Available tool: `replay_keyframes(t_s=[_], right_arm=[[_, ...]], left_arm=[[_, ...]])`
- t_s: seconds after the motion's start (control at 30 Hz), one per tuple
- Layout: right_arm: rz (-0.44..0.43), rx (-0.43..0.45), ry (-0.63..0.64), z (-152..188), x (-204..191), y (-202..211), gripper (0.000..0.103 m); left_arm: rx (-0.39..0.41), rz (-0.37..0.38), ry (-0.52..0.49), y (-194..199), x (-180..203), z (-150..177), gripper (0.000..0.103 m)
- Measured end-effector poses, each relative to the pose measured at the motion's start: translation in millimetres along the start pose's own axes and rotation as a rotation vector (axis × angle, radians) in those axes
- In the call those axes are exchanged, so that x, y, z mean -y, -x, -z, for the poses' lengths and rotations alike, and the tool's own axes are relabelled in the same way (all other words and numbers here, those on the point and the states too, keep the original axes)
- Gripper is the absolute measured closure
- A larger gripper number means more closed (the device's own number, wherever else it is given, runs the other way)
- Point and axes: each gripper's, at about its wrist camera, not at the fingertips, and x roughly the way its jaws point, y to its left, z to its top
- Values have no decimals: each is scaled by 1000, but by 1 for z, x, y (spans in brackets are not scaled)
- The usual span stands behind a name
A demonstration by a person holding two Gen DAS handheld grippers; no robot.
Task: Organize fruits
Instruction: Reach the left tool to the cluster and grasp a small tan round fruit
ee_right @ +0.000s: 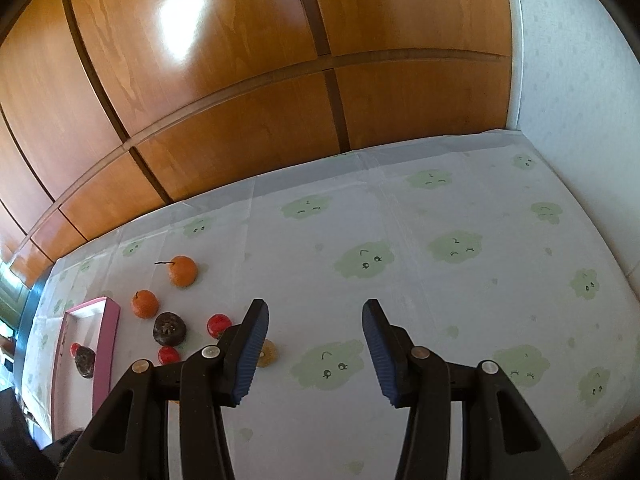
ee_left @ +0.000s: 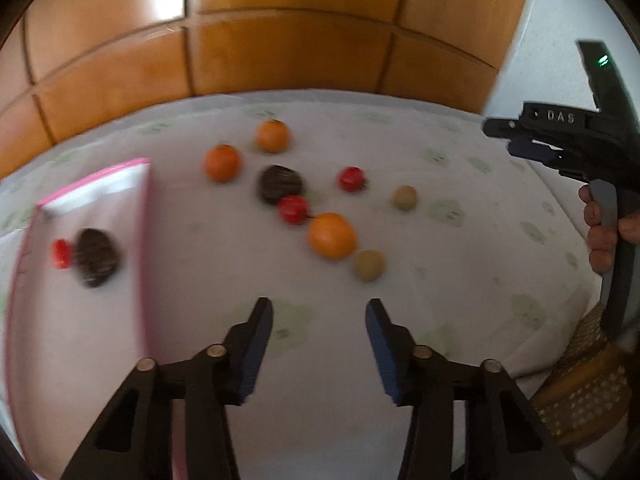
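Fruits (ee_left: pixel 331 235) lie blurred beside pink tray (ee_left: pixel 145 240), seemingly loose.

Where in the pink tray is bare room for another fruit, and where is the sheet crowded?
The pink tray is bare in front of its red fruit and dark fruit. The sheet is free right of the tan fruit; crowded around the oranges.

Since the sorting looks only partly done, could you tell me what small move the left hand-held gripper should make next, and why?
Probably ease the left hand-held gripper forward over the nearest orange. Its jaws stand apart with nothing between them, the pink tray holds only a red fruit and a dark fruit, and that orange lies loose on the cloth straight ahead.
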Motion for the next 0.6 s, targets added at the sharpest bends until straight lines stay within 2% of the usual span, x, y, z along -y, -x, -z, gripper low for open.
replay_keyframes(t_s=[0.1,0.23,0.33,0.4,0.43,0.6], right_arm=[[-5,-7,6,0,-2,-2,53],[-14,-21,10,-1,-3,-6,53],[-8,-25,22,-2,-4,-8,53],[2,-28,28,-2,-4,-10,53],[6,-35,25,-2,-3,-12,53],[19,-74,28,0,-2,-19,53]], left_arm=[[-28,39,6,-22,17,-11,59],[-50,39,11,-44,29,-19,60],[-68,10,8,-63,34,-24,67],[-79,9,18,-71,33,-26,76],[-68,5,14,-72,34,-26,80],[-53,19,-12,-60,25,-14,80]])
